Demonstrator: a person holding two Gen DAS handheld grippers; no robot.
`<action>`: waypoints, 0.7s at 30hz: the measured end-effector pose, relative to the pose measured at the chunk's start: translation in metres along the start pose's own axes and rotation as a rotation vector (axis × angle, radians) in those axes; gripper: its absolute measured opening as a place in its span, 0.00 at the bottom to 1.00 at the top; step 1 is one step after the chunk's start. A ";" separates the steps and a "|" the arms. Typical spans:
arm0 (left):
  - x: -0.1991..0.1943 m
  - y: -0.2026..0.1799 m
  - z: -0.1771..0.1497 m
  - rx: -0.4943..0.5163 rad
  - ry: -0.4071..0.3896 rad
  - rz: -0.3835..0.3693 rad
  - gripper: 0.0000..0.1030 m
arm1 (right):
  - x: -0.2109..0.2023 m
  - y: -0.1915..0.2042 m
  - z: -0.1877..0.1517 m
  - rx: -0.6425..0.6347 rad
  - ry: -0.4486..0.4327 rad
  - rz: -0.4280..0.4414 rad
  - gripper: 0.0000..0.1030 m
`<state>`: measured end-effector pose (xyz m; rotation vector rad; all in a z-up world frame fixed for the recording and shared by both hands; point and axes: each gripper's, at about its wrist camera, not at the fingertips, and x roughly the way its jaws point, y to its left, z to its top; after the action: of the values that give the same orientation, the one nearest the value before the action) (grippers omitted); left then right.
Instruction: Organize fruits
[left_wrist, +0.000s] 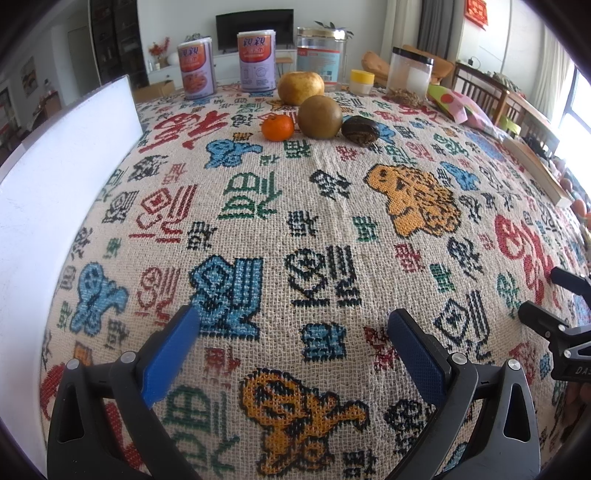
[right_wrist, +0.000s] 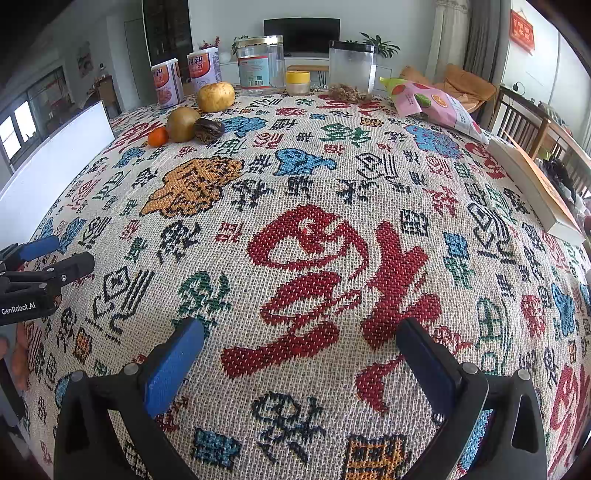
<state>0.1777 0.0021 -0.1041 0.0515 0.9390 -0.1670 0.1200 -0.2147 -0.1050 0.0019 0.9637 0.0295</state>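
Note:
Several fruits lie together at the far side of the patterned tablecloth: a small orange mandarin (left_wrist: 277, 127), a green-brown round fruit (left_wrist: 320, 117), a dark wrinkled fruit (left_wrist: 359, 131) and a large yellow pear (left_wrist: 300, 88). They also show in the right wrist view: the mandarin (right_wrist: 158, 136), the green-brown fruit (right_wrist: 183, 124), the dark fruit (right_wrist: 208, 130) and the pear (right_wrist: 215, 96). My left gripper (left_wrist: 295, 325) is open and empty, low over the near cloth. My right gripper (right_wrist: 301, 338) is open and empty, to the right of the left one.
A white board (left_wrist: 55, 206) stands along the left table edge. Two cans (left_wrist: 195, 70), a clear jar (left_wrist: 319, 59), a yellow-lidded pot (left_wrist: 362, 82) and a black-lidded jar (left_wrist: 409, 75) line the back. A snack bag (right_wrist: 432, 105) and a book (right_wrist: 535, 188) lie at the right.

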 end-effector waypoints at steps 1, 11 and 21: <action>0.000 0.004 0.003 -0.004 0.006 -0.020 0.99 | 0.000 0.000 0.000 0.000 0.000 0.000 1.00; 0.061 0.037 0.099 0.019 -0.016 -0.024 0.97 | 0.000 0.000 0.000 -0.001 0.000 0.000 1.00; 0.106 0.037 0.150 0.041 -0.035 -0.050 0.75 | 0.000 0.000 0.000 -0.002 0.000 0.001 1.00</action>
<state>0.3646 0.0088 -0.1024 0.0633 0.9019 -0.2326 0.1205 -0.2147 -0.1052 0.0006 0.9641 0.0313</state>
